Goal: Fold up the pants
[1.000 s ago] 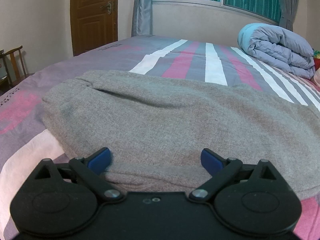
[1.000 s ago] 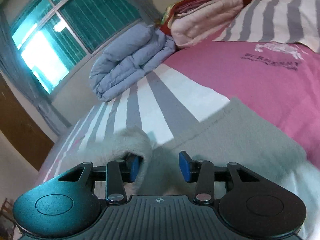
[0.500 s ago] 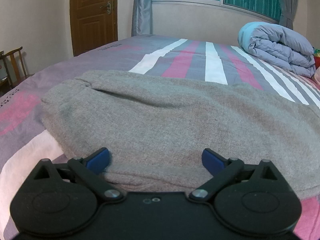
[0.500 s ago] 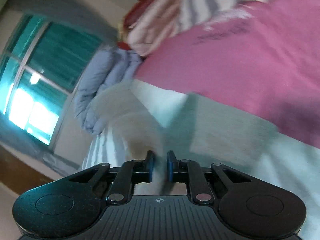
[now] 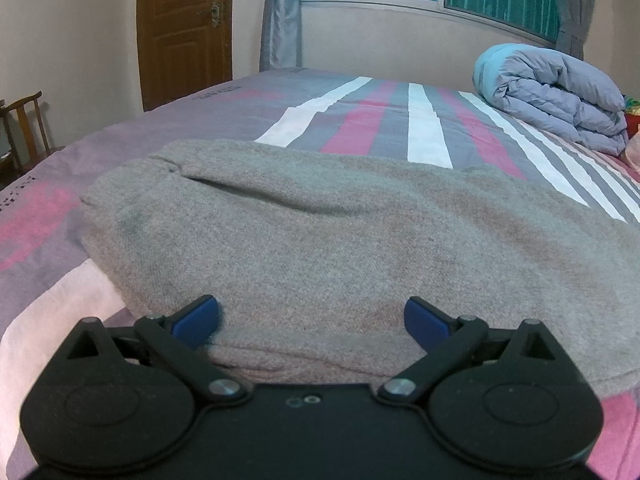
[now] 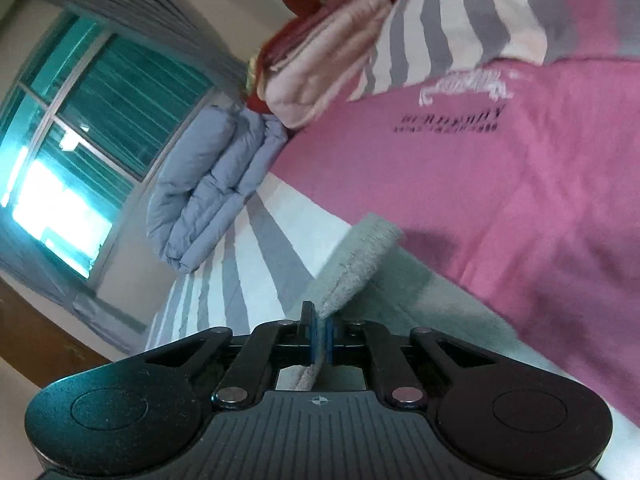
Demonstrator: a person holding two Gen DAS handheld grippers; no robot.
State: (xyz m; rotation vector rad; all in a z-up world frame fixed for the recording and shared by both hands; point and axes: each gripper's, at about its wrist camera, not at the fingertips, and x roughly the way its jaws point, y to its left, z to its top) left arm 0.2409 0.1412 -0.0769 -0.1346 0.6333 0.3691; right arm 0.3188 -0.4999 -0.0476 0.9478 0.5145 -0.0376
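The grey fleece pants lie spread across the striped bed. My left gripper is open, its blue pads low over the near edge of the pants, one on each side of a fabric fold. My right gripper is shut on an edge of the pants and holds it lifted, so the grey strip stands up from the bed. More grey fabric lies flat beneath it.
A folded blue-grey duvet lies at the far right of the bed; it also shows in the right wrist view. Stacked pink bedding and a striped pillow lie near the headboard. A wooden door and a chair stand at the left.
My right gripper has closed on the pants edge and lifted it while the view tilted. My left gripper has stayed open in the same place.
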